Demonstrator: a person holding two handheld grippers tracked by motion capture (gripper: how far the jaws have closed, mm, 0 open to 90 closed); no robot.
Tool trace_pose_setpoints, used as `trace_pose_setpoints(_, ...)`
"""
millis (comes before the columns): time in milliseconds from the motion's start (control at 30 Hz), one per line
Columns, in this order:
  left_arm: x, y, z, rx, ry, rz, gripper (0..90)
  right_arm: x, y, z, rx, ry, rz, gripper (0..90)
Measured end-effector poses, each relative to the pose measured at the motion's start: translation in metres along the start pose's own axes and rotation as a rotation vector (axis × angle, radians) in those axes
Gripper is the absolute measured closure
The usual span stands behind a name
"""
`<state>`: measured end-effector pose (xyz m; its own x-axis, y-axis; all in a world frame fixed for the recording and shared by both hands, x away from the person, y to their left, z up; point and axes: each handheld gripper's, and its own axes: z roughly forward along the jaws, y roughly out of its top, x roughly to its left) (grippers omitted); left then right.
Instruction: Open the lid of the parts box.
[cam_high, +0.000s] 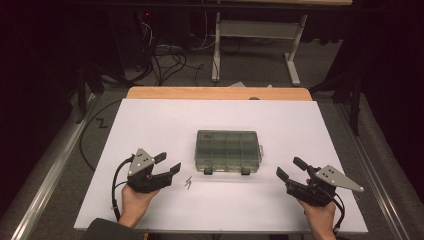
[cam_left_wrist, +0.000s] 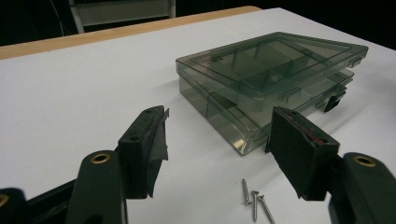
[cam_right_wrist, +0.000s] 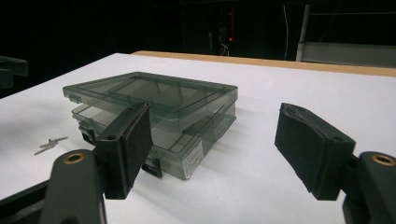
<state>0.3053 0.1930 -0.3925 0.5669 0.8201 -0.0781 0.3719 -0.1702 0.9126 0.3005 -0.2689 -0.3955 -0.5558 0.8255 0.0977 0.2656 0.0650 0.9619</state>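
Observation:
A smoky clear plastic organiser box (cam_high: 227, 151) lies with its lid down in the middle of the white table, its two black latches on the near side. In the left gripper view the box (cam_left_wrist: 266, 79) shows inner dividers; its lid sits slightly raised at the front. Three small screws (cam_high: 188, 183) lie on the table just left of the box's near edge, and the screws (cam_left_wrist: 254, 201) sit right before my left gripper's jaws. My left gripper (cam_high: 167, 165) stands open, left of the box. My right gripper (cam_high: 291, 169) stands open, right of the box (cam_right_wrist: 154, 112).
The white table top (cam_high: 150, 120) has a wooden strip (cam_high: 220, 93) along its far edge. Beyond it are a dark floor with cables (cam_high: 165, 60) and a white desk frame (cam_high: 260, 35). Metal rails (cam_high: 50, 165) run along both sides.

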Motion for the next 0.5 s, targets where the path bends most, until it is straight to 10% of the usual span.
trace_pose_setpoints(500, 0.0011, -0.0002, -0.0011, 0.001, 0.007, -0.011, 36.6, 0.0009, -0.0005, 0.0019, 0.026, -0.004, 0.01, 27.4)
